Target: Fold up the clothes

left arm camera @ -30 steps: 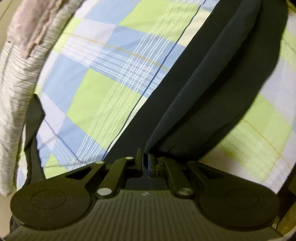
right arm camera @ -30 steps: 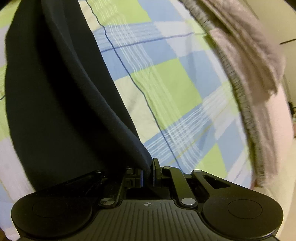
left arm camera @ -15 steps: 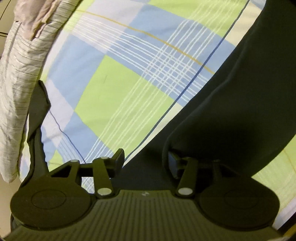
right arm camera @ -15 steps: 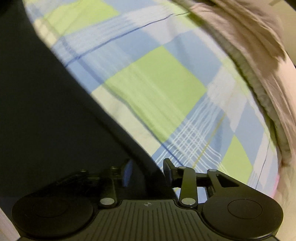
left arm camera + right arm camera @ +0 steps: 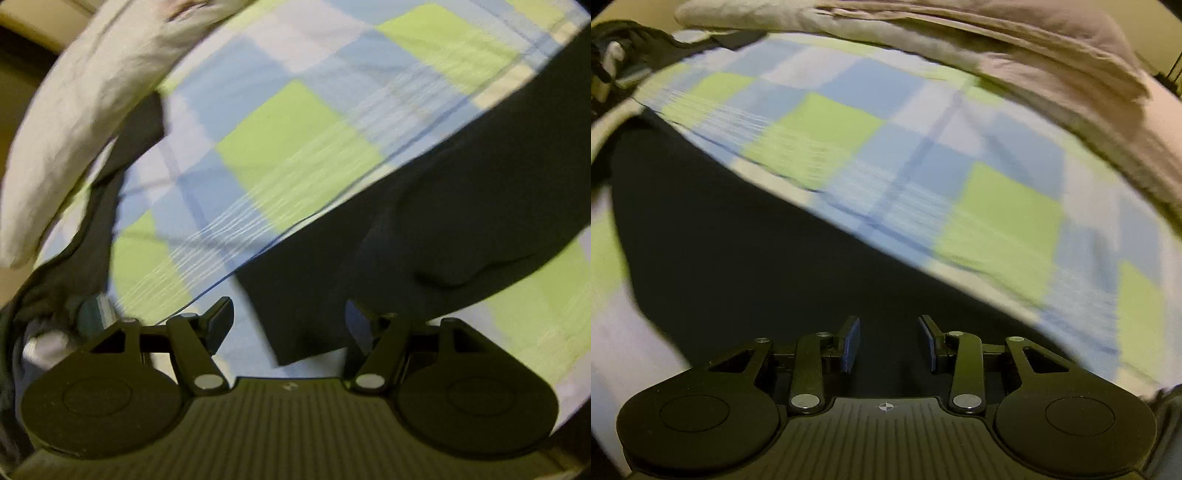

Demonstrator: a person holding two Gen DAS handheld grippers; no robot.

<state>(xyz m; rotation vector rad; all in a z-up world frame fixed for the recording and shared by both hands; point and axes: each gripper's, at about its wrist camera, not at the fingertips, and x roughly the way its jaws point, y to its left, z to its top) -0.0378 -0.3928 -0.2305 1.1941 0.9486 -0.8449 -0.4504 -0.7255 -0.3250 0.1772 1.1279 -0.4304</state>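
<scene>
Presently both grippers stand agape, holding nothing: left gripper (image 5: 288, 325) over a corner of the dark garment (image 5: 461, 206), right gripper (image 5: 888, 343) above its flat spread. Garment lies across the checked bedsheet (image 5: 905, 155). Regrasp should pinch hem edges squarely. Beyond, a pale blanket (image 5: 997, 40).

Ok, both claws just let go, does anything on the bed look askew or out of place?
Mostly fine. The dark garment lies flat on the checked sheet, but in the left wrist view its near corner has a small ripple beside it, so that edge isn't fully smooth. Both the left claw and right claw are open and empty.
</scene>
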